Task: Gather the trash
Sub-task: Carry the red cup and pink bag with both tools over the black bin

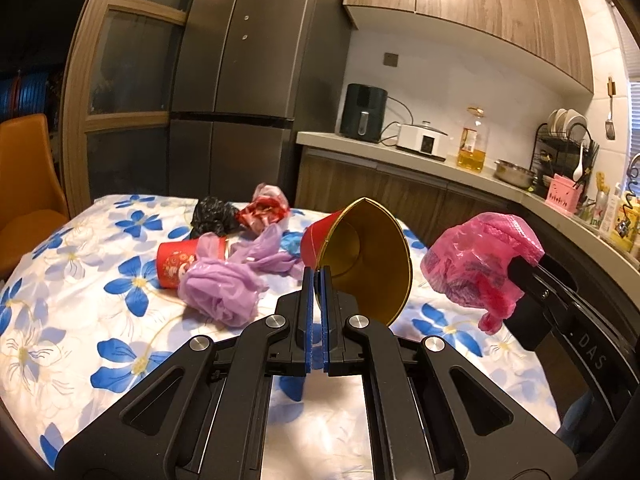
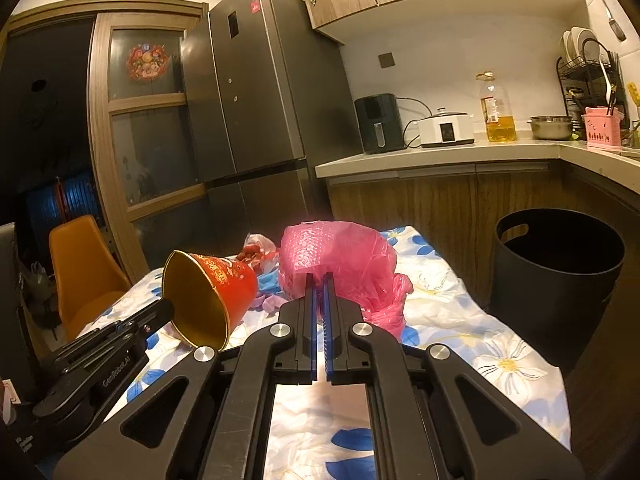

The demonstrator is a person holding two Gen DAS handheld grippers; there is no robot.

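Indoors, at a kitchen counter (image 1: 52,292) draped in a white cloth printed with blue flowers, two hand-held grippers each lift a piece of trash. At far left stands an orange chair (image 2: 86,268). On the cloth lies a red paper cup (image 1: 174,262) on its side, touching a crumpled lilac plastic bag (image 1: 222,290); behind them sit a black bag (image 1: 212,216) and a red-and-white wrapper (image 1: 266,208), touching each other.

Next, the left gripper (image 1: 318,280) has its blue-padded fingers (image 1: 308,312) pressed together on the rim of a second red cup with a gold lining (image 1: 366,260), held tilted above the cloth with its open mouth toward the camera. From the right wrist view the same cup (image 2: 218,290) hangs at the tip of the left gripper (image 2: 166,308), clear of the counter.

Beside it, the right gripper (image 2: 319,280) has its fingers (image 2: 308,308) clamped on a crumpled pink plastic bag (image 2: 344,268), raised off the cloth; in the left wrist view that bag (image 1: 478,258) bulges ahead of the right gripper (image 1: 520,270).

At right, a black trash bin (image 2: 558,280) with cut-out handles stands on the floor, just beside the counter's edge, its mouth open. Behind, the kitchen worktop carries a dark air fryer (image 2: 378,122), a white cooker (image 2: 446,128) and a bottle of oil (image 2: 498,108).
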